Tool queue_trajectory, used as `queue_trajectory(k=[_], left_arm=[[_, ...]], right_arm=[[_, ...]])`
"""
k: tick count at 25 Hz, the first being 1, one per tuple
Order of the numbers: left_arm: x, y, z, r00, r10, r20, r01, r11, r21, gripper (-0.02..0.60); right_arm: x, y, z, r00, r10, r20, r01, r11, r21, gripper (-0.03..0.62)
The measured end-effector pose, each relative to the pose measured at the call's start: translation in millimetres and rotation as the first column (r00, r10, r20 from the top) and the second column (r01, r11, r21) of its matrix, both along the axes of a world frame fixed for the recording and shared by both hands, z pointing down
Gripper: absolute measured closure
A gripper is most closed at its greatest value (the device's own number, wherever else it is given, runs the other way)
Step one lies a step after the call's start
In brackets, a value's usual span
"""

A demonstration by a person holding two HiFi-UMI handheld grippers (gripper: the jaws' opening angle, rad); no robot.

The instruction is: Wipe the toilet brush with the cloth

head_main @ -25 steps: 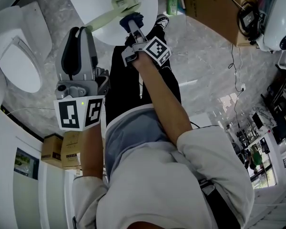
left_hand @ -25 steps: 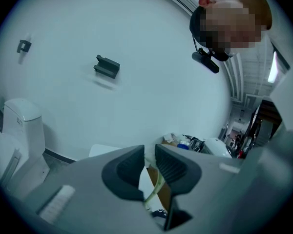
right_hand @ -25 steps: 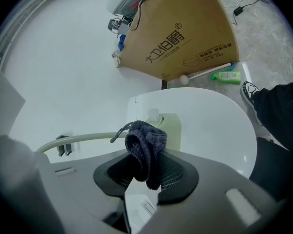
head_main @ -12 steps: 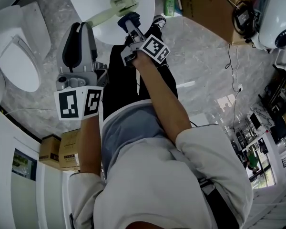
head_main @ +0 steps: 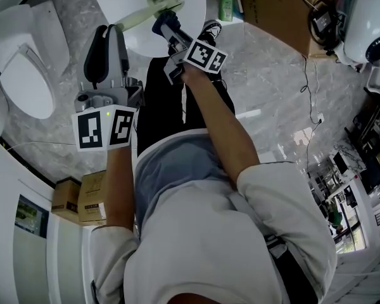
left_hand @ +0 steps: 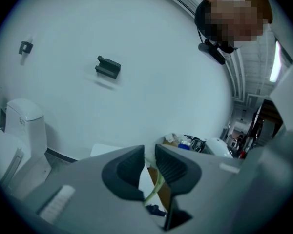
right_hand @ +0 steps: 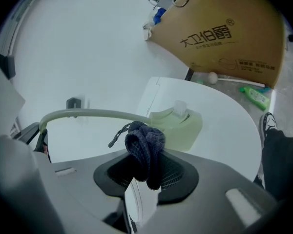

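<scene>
While the left gripper [head_main: 109, 35] sits toward 9 o'clock in the head view, its jaws are pressed almost together on the thin end of the toilet brush [head_main: 159, 0] handle. The pale-green brush runs from that grip toward 2 o'clock, its blocky head over the white round table [head_main: 193, 14]. Just right of it, the right gripper [head_main: 172, 37] is clamped on a bunched dark-blue cloth [head_main: 163, 24]. From this gripper the handle lies at 12 o'clock, crossing side to side, head at 1 o'clock. The cloth seems to touch the handle near the head, though contact is hard to confirm. The right gripper is the nearer one for wiping.
</scene>
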State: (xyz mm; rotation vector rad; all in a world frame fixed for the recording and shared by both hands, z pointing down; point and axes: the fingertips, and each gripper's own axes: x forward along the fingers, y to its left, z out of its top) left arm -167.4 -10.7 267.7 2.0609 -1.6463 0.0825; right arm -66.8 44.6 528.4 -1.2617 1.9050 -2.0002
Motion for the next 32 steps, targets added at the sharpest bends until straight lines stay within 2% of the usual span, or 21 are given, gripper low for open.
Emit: queue_trajectory(k=[3, 6, 15, 24, 32], left_arm=[[-0.7, 0.2, -0.5, 1.000, -0.004, 0.002, 0.004, 1.000, 0.000, 0.581], [-0.2, 0.0, -0.5, 1.000, -0.008, 0.002, 0.008, 1.000, 0.001, 0.581], [-1.6, -2.3, 0.2, 1.000, -0.016, 0.014, 0.016, 1.000, 0.001, 0.581], [-3.0, -5.2, 0.1, 0.998, -0.051, 0.023, 0.051, 0.999, 0.006, 0.581], [-1.5, -7.9, 1.3, 0.997, -0.068, 0.024, 0.068, 0.998, 0.005, 0.581]], right_arm=[[-14.0, -5.1, 1.2, 0.993, -0.116, -0.029, 0.116, 0.993, 0.018, 0.493], [-18.0, -12.6, 3.6, 0.983, -0.176, -0.042, 0.177, 0.984, 0.025, 0.493], [-4.8, -21.7, 7.0, 0.957, -0.285, -0.060, 0.286, 0.958, 0.018, 0.493], [9.6, -18.7, 8.8, 0.935, -0.352, -0.049, 0.353, 0.935, 0.008, 0.493], [25.7, -22.7, 10.2, 0.900, -0.427, -0.085, 0.429, 0.903, 0.002, 0.493]])
